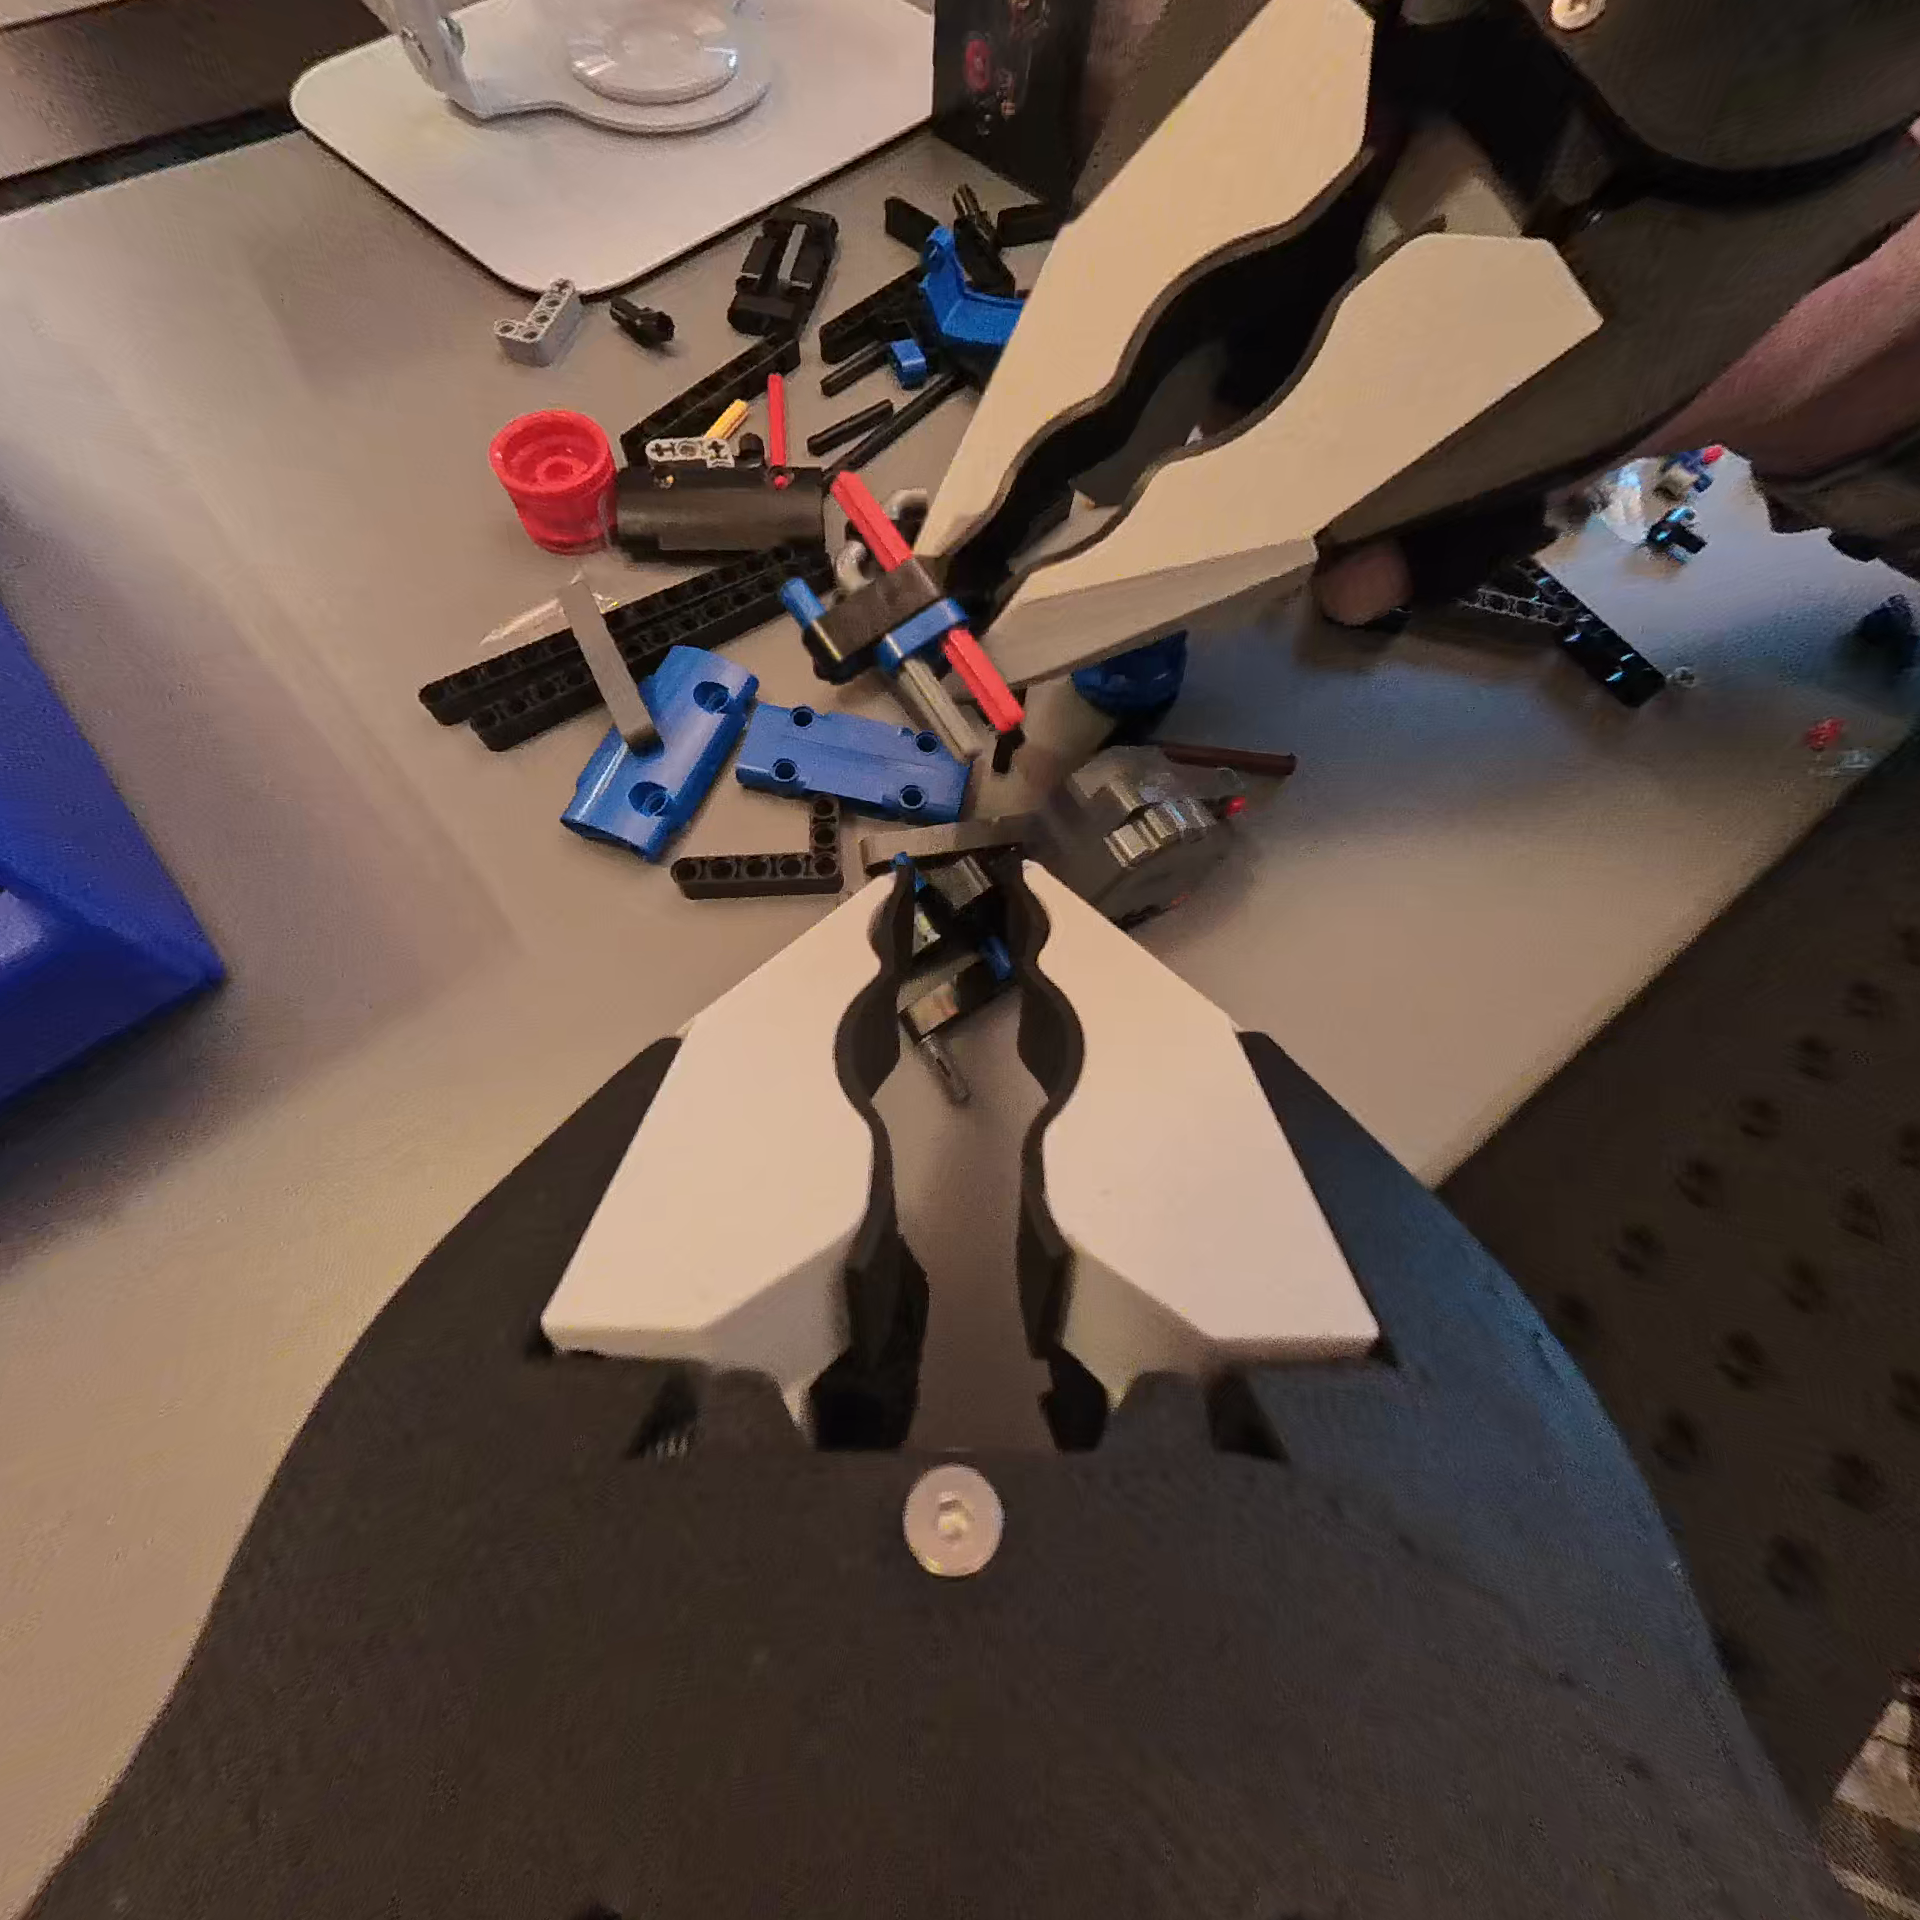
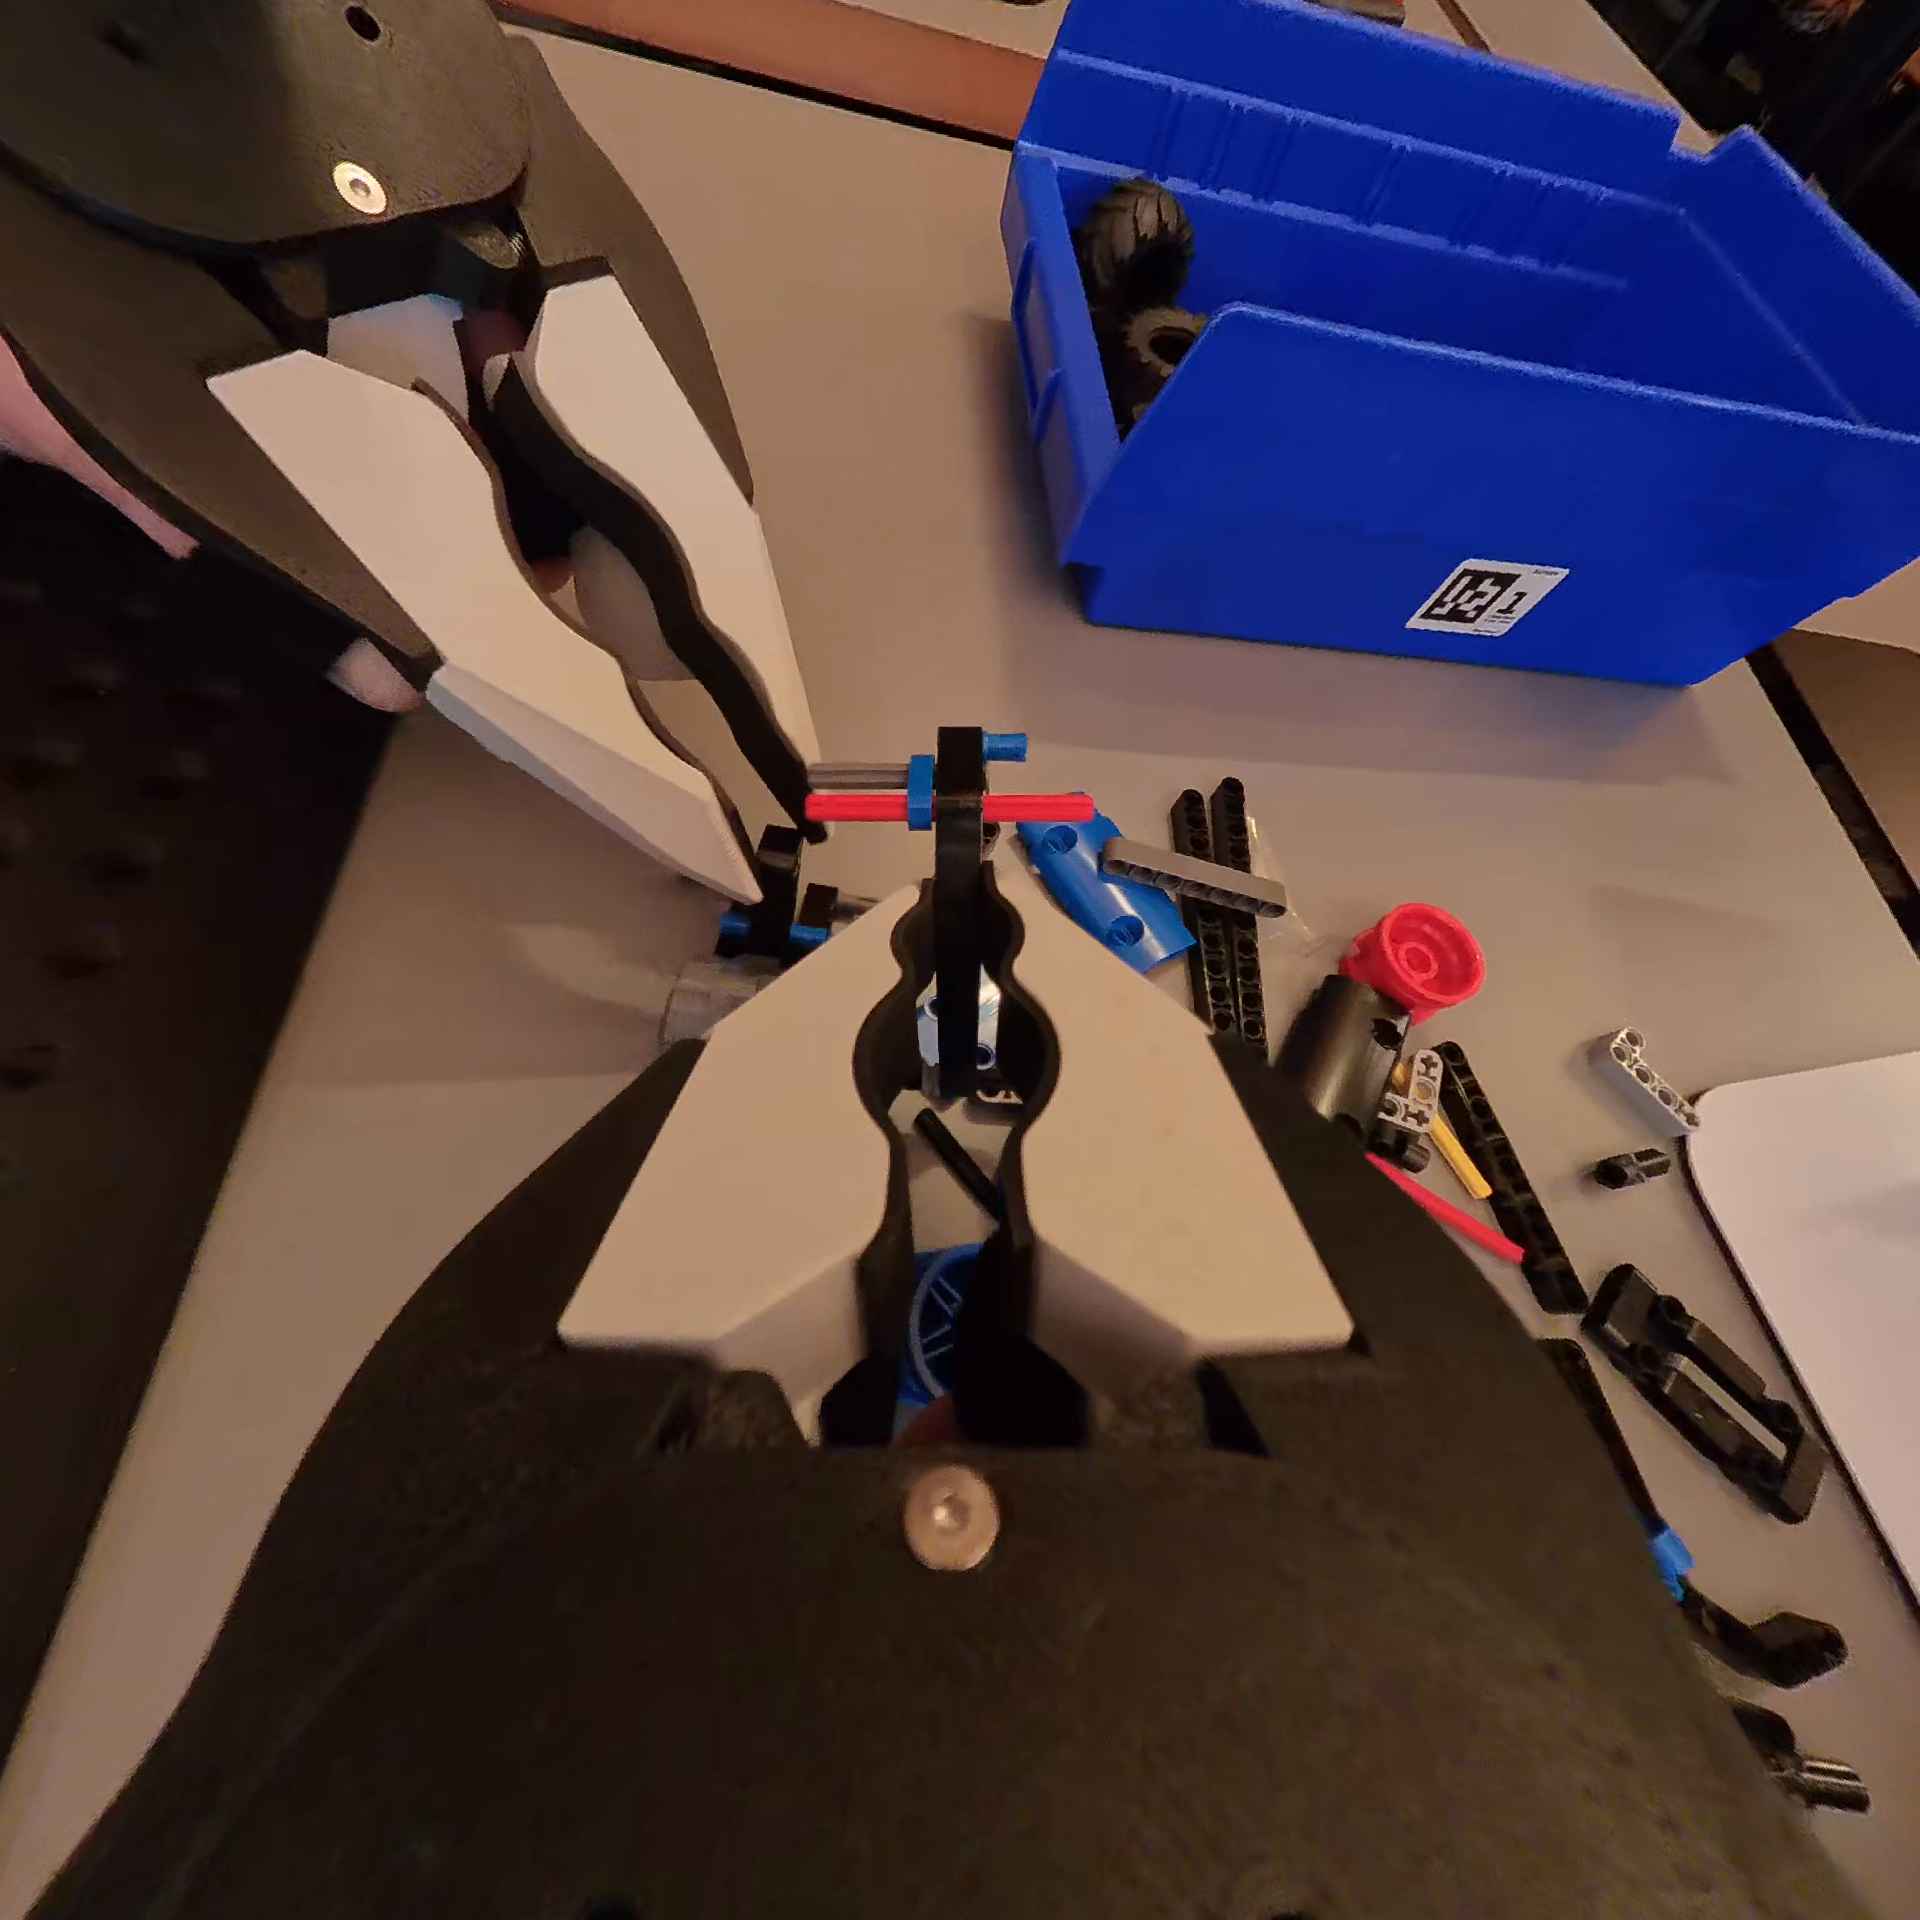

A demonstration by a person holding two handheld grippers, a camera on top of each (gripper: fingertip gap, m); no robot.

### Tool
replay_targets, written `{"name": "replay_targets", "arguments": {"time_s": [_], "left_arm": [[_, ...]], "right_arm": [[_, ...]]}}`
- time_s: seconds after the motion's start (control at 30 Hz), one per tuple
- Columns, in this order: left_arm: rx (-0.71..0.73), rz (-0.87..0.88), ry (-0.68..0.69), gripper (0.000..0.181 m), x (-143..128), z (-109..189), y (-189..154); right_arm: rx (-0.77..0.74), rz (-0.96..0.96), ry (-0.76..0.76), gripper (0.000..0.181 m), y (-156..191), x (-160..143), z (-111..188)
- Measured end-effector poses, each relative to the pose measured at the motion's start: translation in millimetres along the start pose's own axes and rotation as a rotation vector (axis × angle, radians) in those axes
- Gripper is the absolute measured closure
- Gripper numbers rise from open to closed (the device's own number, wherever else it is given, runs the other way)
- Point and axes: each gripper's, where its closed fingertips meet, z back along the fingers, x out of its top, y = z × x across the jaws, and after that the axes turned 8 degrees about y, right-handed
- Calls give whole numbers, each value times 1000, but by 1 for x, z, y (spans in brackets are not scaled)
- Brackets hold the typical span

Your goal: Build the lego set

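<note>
My right gripper (image 2: pixel 961 899) is shut on an upright black beam (image 2: pixel 957 831). The beam carries a red axle (image 2: pixel 1034 807), a grey axle and blue connectors. In the left wrist view, this gripper (image 1: pixel 961 582) comes in from the upper right with the same assembly (image 1: pixel 883 613). My left gripper (image 1: pixel 958 883) is shut on a small black piece with blue pins (image 1: pixel 961 920). In the right wrist view, the left gripper (image 2: pixel 784 862) holds that piece (image 2: pixel 777 899) low, just left of the red axle's end. The two held pieces are close together but apart.
Loose parts lie on the grey table: a red wheel hub (image 1: pixel 551 473), blue panels (image 1: pixel 665 748), long black beams (image 1: pixel 623 644) and a grey block (image 1: pixel 1143 821). A blue bin (image 2: pixel 1455 468) holds black tyres. A white mat (image 1: pixel 623 156) lies at the back. The table edge and dark floor (image 1: pixel 1714 1143) are on the right. My two grippers' fingertips are within a few centimetres of each other. The red wheel hub (image 1: pixel 551 473) is about 15 centimeters from both grippers' fingertips. The right camera catches it too, in the right wrist view (image 2: pixel 1409 940).
</note>
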Motion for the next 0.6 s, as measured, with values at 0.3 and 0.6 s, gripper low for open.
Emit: {"name": "replay_targets", "arguments": {"time_s": [0.3,0.6], "left_arm": [[41,17,42,154,-8,-6,3],[57,-24,-17,167,3,-1,4]], "right_arm": [[2,-10,6,176,2,-2,-2],[-17,-33,11,176,2,-3,-5]]}}
